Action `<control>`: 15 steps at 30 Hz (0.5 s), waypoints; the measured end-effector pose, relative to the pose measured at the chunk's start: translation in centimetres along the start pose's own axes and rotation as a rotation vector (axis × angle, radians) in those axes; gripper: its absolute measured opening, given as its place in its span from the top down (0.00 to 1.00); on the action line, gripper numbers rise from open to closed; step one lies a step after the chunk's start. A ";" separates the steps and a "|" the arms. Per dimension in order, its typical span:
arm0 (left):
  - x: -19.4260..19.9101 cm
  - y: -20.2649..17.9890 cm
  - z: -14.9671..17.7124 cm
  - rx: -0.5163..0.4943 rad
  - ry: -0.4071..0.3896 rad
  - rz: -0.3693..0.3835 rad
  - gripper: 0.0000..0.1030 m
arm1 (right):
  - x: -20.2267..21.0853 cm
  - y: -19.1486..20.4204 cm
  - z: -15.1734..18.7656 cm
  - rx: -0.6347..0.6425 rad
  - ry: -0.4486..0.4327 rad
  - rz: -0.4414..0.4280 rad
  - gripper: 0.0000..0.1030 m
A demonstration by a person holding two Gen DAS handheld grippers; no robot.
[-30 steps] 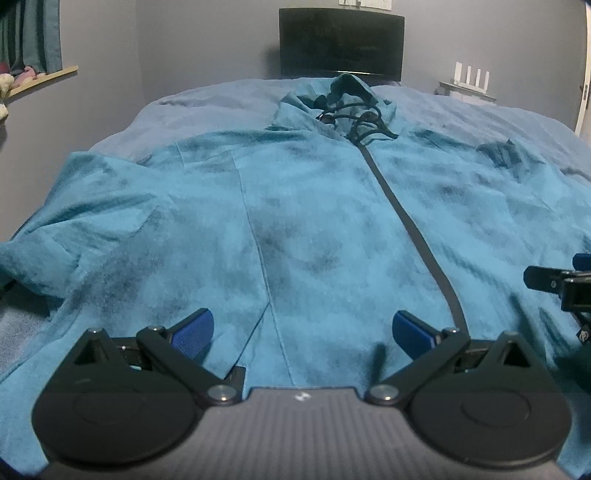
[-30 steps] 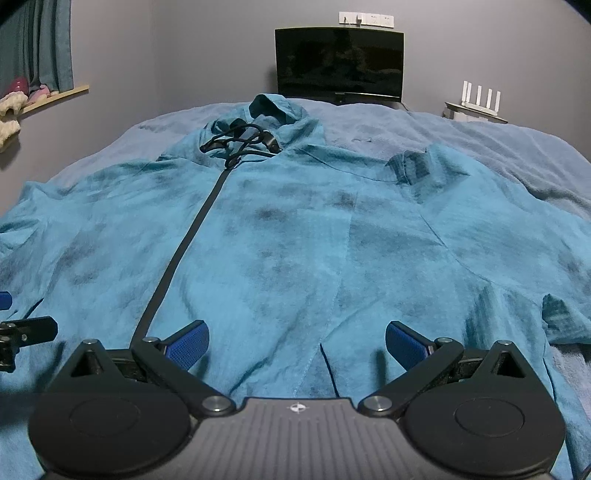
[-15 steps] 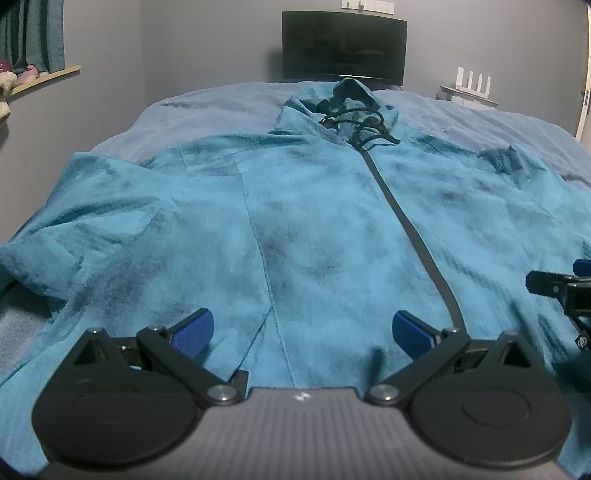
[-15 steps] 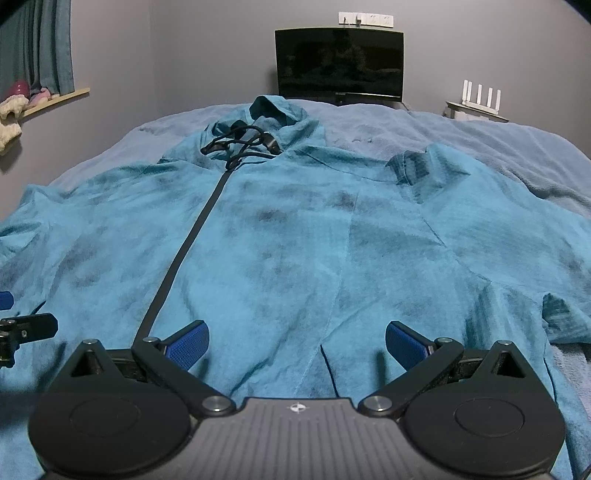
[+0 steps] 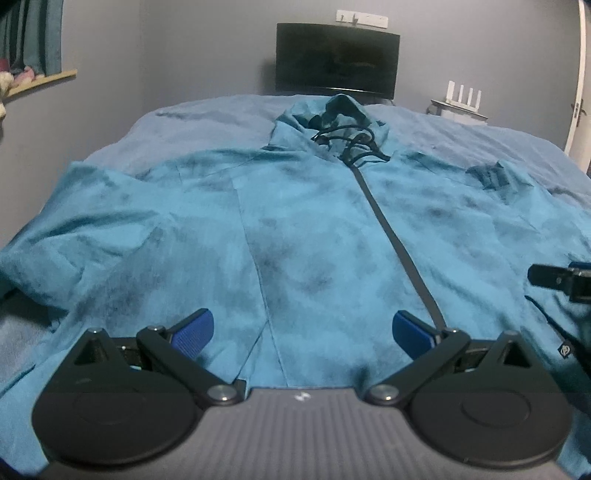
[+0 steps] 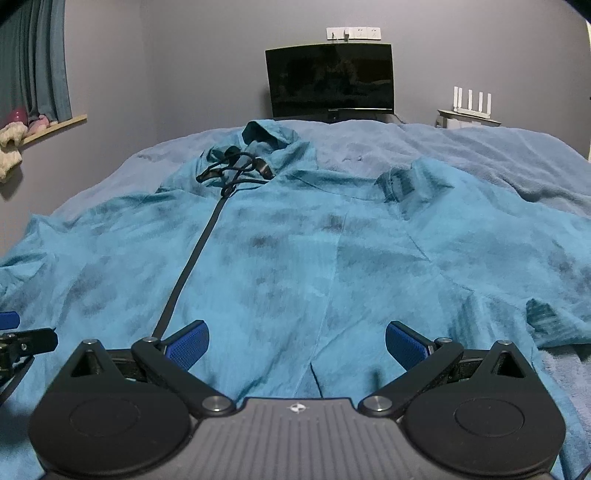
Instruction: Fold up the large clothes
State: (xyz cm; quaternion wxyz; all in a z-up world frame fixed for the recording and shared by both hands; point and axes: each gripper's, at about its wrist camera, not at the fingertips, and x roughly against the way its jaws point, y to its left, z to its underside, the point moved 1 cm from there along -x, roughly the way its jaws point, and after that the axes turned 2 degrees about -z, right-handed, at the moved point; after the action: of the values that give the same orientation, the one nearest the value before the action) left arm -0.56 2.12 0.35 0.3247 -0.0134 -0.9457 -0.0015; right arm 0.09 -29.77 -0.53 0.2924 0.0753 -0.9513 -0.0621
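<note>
both the left gripper and the right gripper are hovering spread wide and empty over the near hem of the teal jacket, which is lying flat ahead on the bed, probably lining up a first fold.

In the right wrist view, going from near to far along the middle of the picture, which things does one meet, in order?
right gripper, open → teal jacket lying flat, zipped → its hood with black drawstrings → grey-blue bed cover → dark monitor → white wall sockets.
</note>
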 end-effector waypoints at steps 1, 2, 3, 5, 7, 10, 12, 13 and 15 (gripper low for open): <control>0.0 -0.1 0.0 -0.003 0.000 0.006 0.00 | 0.2 0.0 -0.1 0.001 -0.006 0.001 0.00; 0.1 -0.1 0.1 -0.001 -0.001 0.012 0.00 | 0.4 0.0 -0.1 0.003 -0.016 0.007 0.00; 0.1 0.0 0.0 0.006 -0.004 0.019 0.00 | 0.7 0.0 -0.1 0.004 -0.023 0.010 0.00; 0.2 0.2 0.0 0.026 -0.008 0.023 0.00 | 0.9 -0.1 -0.1 -0.002 -0.024 0.009 0.00; 0.1 0.5 0.1 0.045 -0.004 0.018 0.00 | 1.0 -0.1 -0.1 -0.006 -0.029 0.019 0.00; -0.2 0.6 0.3 0.044 0.005 0.012 0.00 | 1.1 -0.3 -0.2 -0.018 -0.033 0.024 0.00; -0.3 0.8 0.4 0.050 -0.005 0.011 0.00 | 1.2 -0.4 -0.1 -0.027 -0.035 0.030 0.00; -0.3 0.8 0.4 0.055 -0.012 0.007 0.00 | 1.2 -0.5 -0.1 -0.031 -0.037 0.033 0.00; -0.2 1.0 0.3 0.063 -0.020 0.005 0.00 | 1.2 -0.6 -0.2 -0.037 -0.040 0.036 0.00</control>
State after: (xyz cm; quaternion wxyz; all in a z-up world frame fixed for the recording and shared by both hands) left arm -0.60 3.13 -0.05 0.3154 -0.0053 -0.9485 0.0293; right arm -0.73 -30.59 0.17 0.2757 0.0513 -0.9569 -0.0759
